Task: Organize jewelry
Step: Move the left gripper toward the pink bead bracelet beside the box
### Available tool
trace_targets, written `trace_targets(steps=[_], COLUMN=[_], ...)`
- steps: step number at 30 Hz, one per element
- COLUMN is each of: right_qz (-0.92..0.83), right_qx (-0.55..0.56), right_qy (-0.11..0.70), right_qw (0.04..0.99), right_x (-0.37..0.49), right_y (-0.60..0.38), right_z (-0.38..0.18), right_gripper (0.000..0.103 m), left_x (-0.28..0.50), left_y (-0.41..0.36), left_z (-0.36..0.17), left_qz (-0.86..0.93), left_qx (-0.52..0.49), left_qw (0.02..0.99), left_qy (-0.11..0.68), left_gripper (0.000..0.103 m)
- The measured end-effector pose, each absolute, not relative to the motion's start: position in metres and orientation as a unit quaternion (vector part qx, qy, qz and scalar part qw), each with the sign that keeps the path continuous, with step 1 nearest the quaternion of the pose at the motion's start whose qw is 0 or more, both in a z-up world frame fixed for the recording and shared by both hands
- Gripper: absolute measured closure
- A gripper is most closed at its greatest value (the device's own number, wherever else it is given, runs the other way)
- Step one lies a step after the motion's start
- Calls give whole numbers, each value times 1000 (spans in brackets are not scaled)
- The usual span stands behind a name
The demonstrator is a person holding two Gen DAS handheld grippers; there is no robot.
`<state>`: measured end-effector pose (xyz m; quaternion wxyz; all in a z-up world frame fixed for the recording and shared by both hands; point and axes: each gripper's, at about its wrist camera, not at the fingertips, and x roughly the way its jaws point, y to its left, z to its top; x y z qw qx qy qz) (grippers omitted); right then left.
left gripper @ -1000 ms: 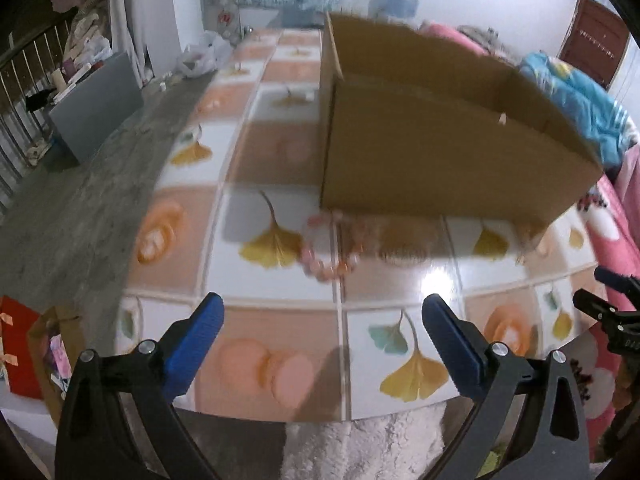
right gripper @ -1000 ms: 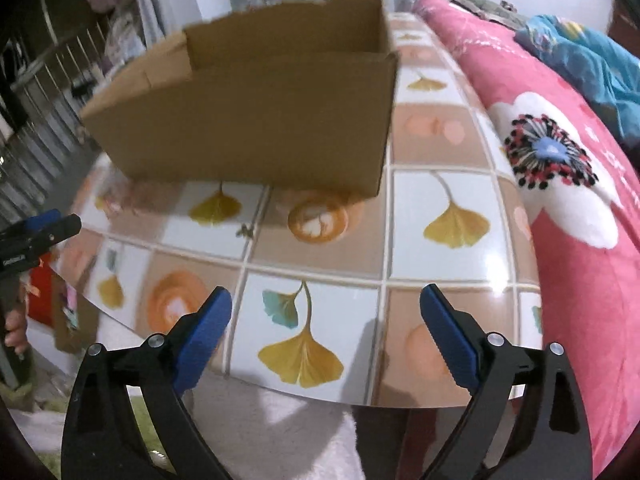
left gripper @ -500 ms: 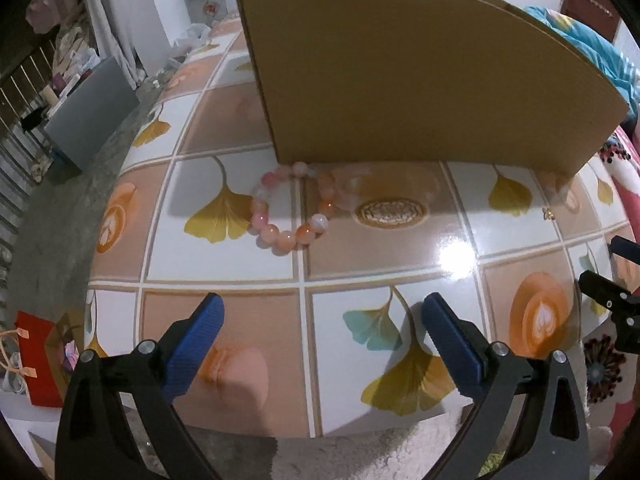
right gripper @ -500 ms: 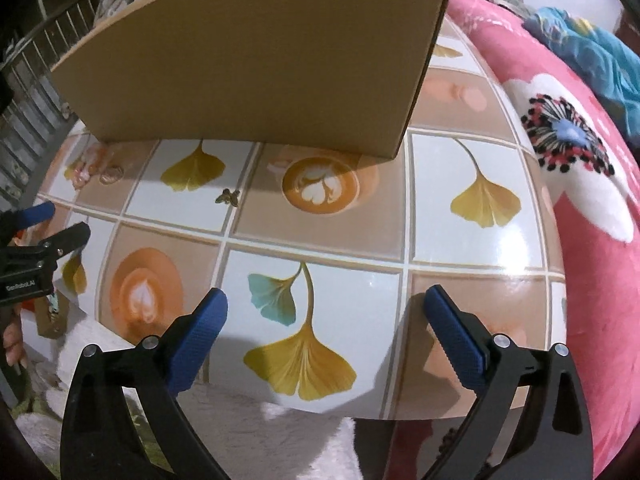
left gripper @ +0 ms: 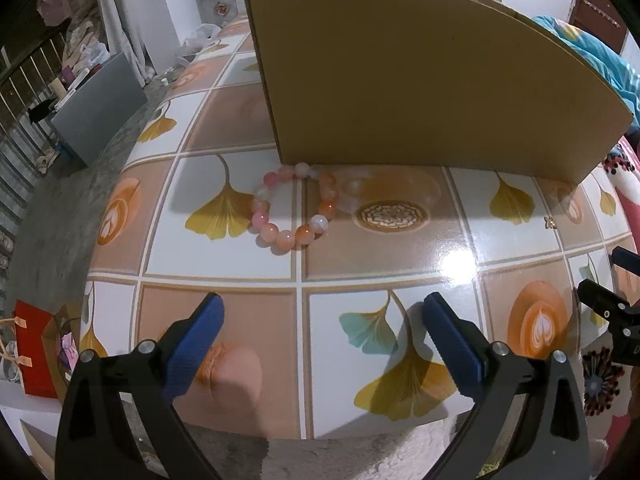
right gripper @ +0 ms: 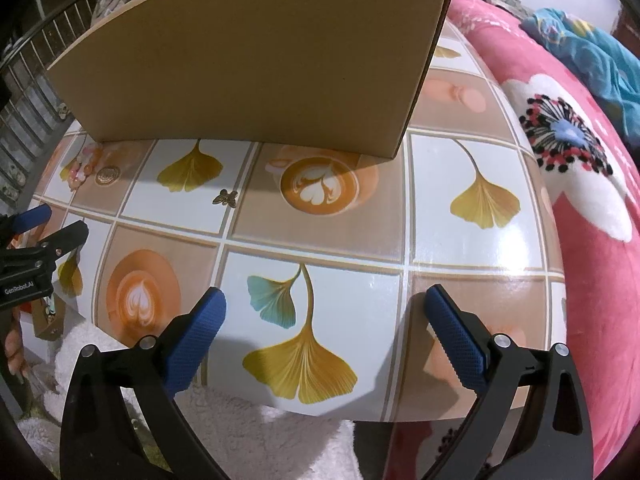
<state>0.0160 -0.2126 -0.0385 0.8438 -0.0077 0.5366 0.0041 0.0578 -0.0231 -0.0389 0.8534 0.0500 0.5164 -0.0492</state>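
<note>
Glossy tiled worktop [left gripper: 380,264]; lying on it: cardboard box [left gripper: 420,80], bead bracelet [left gripper: 294,210] touching its front, butterfly charm [right gripper: 225,197] apart.

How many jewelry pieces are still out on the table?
2. A pink beaded bracelet lies by the cardboard box at its left corner; a small butterfly charm lies further right. More may be hidden inside or behind the box.

Glossy printed table cover [left gripper: 240,264], matt cardboard box [left gripper: 420,92], polished bead bracelet [left gripper: 296,210].
</note>
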Motion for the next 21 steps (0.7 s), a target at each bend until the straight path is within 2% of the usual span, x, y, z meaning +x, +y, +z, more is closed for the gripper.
trace_targets(steps=[21], right_qz=[3], right_qx=[-8], right_qy=[536], right_qw=[844], right_x=[15], right_y=[-212], right_z=[-39], right_gripper=[8], left_x=[59], left_y=[-24], left_z=[-38], left_qz=[-50], left_qx=[50], left_qw=[855], left_qy=[514], left_gripper=[6])
